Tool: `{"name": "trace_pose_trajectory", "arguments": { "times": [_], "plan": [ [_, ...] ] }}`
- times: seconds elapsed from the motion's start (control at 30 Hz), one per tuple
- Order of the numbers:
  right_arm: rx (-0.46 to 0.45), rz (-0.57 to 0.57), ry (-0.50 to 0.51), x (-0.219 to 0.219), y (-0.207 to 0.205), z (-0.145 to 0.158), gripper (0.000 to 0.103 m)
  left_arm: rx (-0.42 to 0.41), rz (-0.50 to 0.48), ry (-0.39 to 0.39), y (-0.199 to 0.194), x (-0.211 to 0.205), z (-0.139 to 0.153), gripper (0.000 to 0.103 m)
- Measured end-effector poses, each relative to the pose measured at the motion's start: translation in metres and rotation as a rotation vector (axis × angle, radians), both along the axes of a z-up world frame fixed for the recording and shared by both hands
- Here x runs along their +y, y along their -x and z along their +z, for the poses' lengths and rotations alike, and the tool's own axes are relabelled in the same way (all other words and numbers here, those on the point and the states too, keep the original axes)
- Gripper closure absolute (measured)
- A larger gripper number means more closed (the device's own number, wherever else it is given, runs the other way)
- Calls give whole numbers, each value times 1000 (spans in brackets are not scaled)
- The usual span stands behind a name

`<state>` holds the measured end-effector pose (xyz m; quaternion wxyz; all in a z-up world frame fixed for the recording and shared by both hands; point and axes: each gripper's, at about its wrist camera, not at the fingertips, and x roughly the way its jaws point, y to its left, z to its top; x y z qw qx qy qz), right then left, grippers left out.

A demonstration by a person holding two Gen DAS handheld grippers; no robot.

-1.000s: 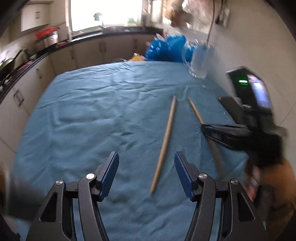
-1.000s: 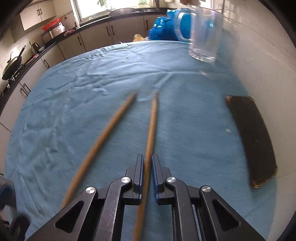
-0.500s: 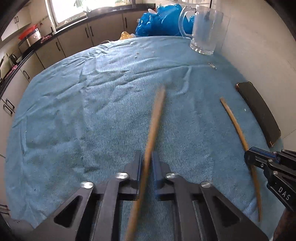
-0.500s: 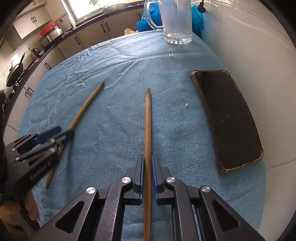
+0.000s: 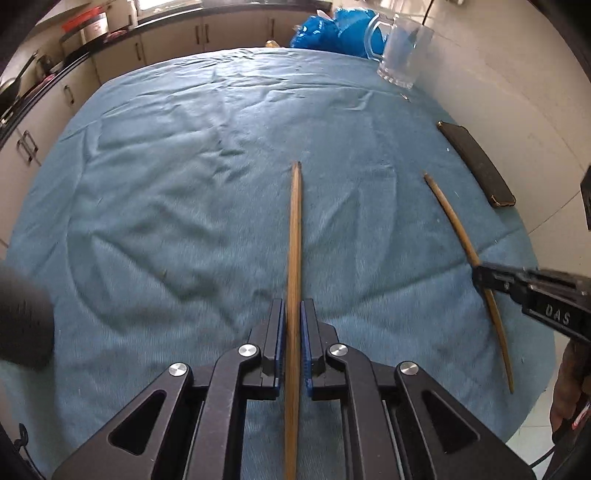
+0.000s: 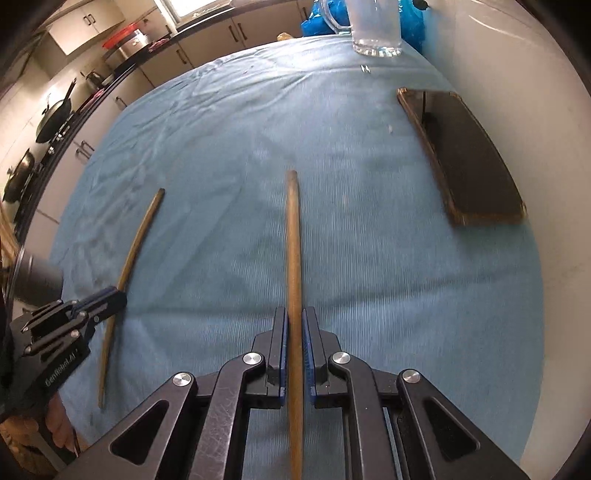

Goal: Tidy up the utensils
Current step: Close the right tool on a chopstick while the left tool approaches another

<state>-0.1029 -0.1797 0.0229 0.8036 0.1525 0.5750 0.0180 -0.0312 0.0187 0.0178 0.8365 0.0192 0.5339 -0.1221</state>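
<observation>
The left hand-held gripper (image 5: pixel 292 345) has its blue-padded jaws drawn almost together on a wooden chopstick (image 5: pixel 294 258); they were closing only a moment ago and the stick now sits between the pads. That chopstick runs straight ahead of this gripper, over a wrinkled blue cloth (image 5: pixel 166 184) that covers the counter. To this gripper's left a dark blurred shape lies at the frame's edge; what it is cannot be told.

To the right of the left gripper, the right hand-held gripper (image 6: pixel 294 347) is clamped nearly shut on a second wooden chopstick (image 6: pixel 293 240), which likewise points forward from between its pads. In the left wrist view this second stick (image 5: pixel 458 229) crosses the black fingertips of the right gripper (image 5: pixel 480 275), with one end ahead of them and the other end behind, above the cloth. From the right wrist view the first stick (image 6: pixel 136 243) slants off to the left, passing through the left gripper (image 6: pixel 110 299).

Ahead and to the right of the right gripper a dark phone (image 6: pixel 465 155) lies flat on the cloth near the wall. Farther ahead, at the cloth's far edge, stands a clear glass mug (image 6: pixel 376 29), with a blue plastic bag (image 5: pixel 332 33) just behind it.
</observation>
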Motion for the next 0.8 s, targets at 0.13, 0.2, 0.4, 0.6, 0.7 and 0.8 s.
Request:
{"name": "trace_pose_trajectory", "arguments": {
  "times": [0.13,0.2,0.4,0.6,0.7,0.8],
  "plan": [
    [21,9,26,2,2,3,89,14,-61,-29,-3,-11,0,76],
    [33,14,46,3,-6,4,79,34,-78,-45,-12,-16,0,74],
    [96,51,111,4,-41,-1,73,78,-99,-69,-41,-27,1,74],
    [142,66,177,10,-74,-5,73,92,-126,-57,-55,-27,0,74],
    [129,57,189,14,-77,-5,75,77,-147,-55,-54,-28,0,74],
    [81,49,193,18,-71,-5,93,16,-158,-68,-47,-24,-1,96]
  ]
}}
